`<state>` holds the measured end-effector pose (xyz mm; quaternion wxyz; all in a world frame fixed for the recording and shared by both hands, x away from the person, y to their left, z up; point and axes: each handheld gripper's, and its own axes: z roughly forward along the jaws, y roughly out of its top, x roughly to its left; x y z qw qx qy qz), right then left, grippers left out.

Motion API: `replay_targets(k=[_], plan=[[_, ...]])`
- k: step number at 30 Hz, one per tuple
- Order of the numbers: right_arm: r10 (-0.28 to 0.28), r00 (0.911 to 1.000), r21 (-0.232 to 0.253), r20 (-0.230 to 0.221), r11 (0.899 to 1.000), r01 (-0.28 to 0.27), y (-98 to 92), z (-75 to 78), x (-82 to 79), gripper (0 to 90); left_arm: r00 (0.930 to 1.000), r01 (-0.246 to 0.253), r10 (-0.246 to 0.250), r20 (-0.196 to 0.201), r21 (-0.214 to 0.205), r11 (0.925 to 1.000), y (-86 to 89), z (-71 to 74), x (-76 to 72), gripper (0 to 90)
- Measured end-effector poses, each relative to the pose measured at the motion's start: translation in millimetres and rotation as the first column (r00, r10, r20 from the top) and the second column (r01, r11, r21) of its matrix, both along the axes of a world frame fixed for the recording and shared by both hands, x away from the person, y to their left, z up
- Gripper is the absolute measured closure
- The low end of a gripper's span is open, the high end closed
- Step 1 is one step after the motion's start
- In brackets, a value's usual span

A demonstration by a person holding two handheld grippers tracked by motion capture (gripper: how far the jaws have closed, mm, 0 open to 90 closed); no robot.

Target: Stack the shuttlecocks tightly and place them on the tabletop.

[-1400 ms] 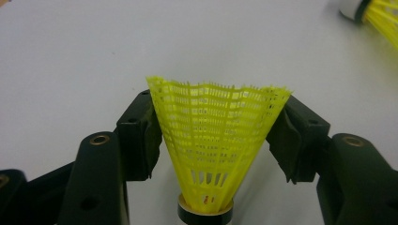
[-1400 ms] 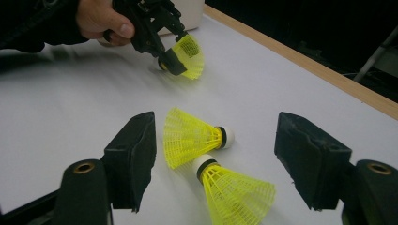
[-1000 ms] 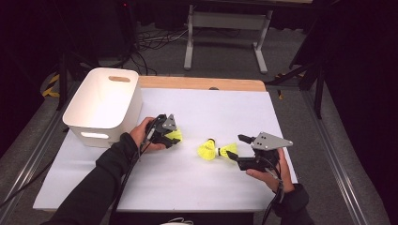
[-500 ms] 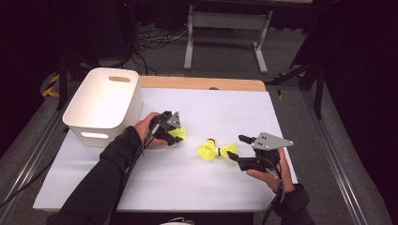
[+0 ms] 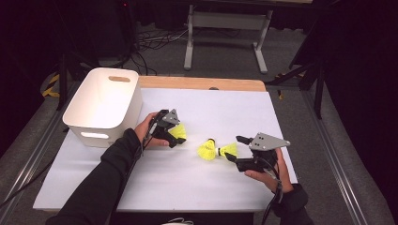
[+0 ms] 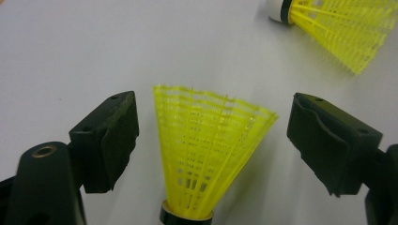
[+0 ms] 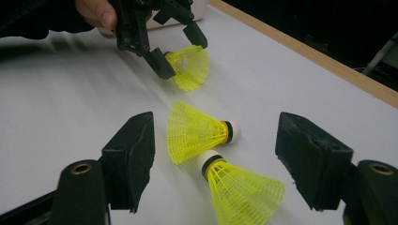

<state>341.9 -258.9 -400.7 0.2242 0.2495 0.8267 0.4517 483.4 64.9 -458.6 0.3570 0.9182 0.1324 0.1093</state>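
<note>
- Left hand-held gripper [image 6: 206, 140]: jaws just opened wide around a shuttlecock [image 6: 206, 154] on the bench [image 5: 164, 183]; it may roll off.
- Right hand-held gripper [image 7: 216, 159]: wide, straddling two shuttlecocks [image 7: 199, 131]; closing may pinch both.

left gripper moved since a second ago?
Barely: the left gripper sits by the white bin as before; its jaws have just been opening around the shuttlecock.
</note>
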Motion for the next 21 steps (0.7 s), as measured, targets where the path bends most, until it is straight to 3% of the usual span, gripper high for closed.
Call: replay_targets(k=[2, 6, 10, 14, 21], plan=[[0.000, 1.0000, -0.003, 0.000, 1.000, 0.000, 0.2, 0.0, -0.2, 29.9, 0.9992, -0.038, 0.038, -0.015, -0.008, 0.9993, -1.8, -1.5, 1.8, 18.0], [0.001, 1.0000, -0.001, 0.002, 1.000, -0.001, 0.3, 0.5, -0.7, 29.9, 0.9982, -0.039, 0.038, -0.047, -0.017, 0.9991, -4.1, -2.9, 1.6, 22.5], [0.005, 1.0000, 0.000, 0.004, 1.000, -0.005, 0.7, 0.8, -1.4, 29.9, 0.9987, -0.028, 0.028, -0.043, -0.010, 0.9995, -3.5, 0.8, -3.0, 32.0], [0.006, 1.0000, -0.002, 0.006, 1.000, -0.006, 1.6, 1.2, -2.2, 29.9, 0.9995, 0.013, -0.013, -0.030, 0.015, 0.9998, -1.3, 3.6, -9.4, 35.6], [0.004, 1.0000, -0.018, 0.007, 1.000, -0.004, 6.0, -0.3, -1.4, 29.9, 0.9994, 0.035, -0.035, -0.004, 0.024, 0.9991, 1.1, 2.5, -15.2, 31.9]])
